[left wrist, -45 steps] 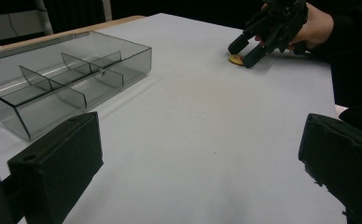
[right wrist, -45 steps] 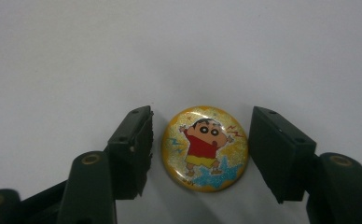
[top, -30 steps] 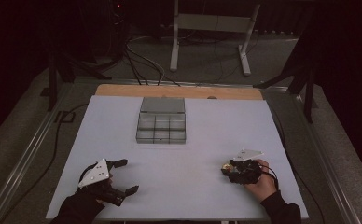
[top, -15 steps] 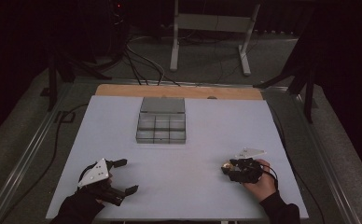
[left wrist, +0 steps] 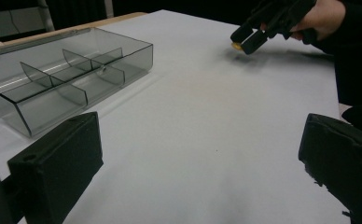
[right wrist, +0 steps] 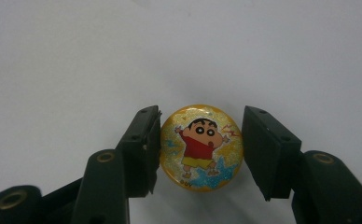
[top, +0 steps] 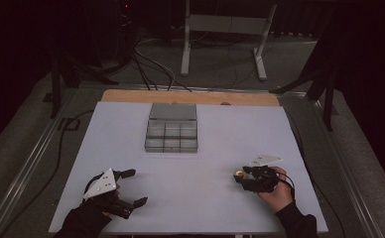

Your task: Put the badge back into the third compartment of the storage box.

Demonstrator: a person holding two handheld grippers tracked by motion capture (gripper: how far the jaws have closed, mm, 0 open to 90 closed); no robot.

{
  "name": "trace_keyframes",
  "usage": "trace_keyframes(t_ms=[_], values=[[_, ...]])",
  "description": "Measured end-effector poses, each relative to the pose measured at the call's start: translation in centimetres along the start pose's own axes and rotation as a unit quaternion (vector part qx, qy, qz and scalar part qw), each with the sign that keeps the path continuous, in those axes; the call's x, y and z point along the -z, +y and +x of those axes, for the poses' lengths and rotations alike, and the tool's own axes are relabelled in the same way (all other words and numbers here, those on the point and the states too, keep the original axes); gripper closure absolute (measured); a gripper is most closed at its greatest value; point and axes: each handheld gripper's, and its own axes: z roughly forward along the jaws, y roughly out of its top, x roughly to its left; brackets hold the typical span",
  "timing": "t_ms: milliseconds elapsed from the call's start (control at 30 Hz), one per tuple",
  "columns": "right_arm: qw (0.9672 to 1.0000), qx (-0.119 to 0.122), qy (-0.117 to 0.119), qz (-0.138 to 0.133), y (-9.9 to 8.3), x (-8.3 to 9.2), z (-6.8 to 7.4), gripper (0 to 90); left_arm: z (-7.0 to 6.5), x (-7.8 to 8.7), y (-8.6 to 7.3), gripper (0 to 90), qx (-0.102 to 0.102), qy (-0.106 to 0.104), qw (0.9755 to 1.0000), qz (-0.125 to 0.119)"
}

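Observation:
A round yellow badge with a cartoon child in a red shirt sits between the jaws of my right gripper, which is shut on it from both sides. In the high view that gripper is at the table's front right, with the badge at its tip. The left gripper view shows the badge held just above the white table, over its own shadow. My left gripper is at the front left, open, with nothing between its jaws.
A clear plastic box with divided compartments stands at the table's middle back, its lid open behind it; its near wall is to the left of my left gripper. The white tabletop lies between the grippers.

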Motion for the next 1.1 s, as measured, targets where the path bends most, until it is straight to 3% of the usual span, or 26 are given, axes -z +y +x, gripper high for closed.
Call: trace_keyframes(t_ms=[300, 1100], values=[[0.9999, 0.008, 0.005, -0.005, 1.2, 0.0, 0.4, 47.5, 0.0, 0.0, 0.0, 0.1, 0.001, 0.000, 1.0000, -0.003], [0.9990, 0.036, 0.020, -0.015, 6.7, -0.9, 1.2, 47.5, 0.0, 0.1, 0.0, 0.1, 0.000, -0.002, 1.0000, -0.004]])
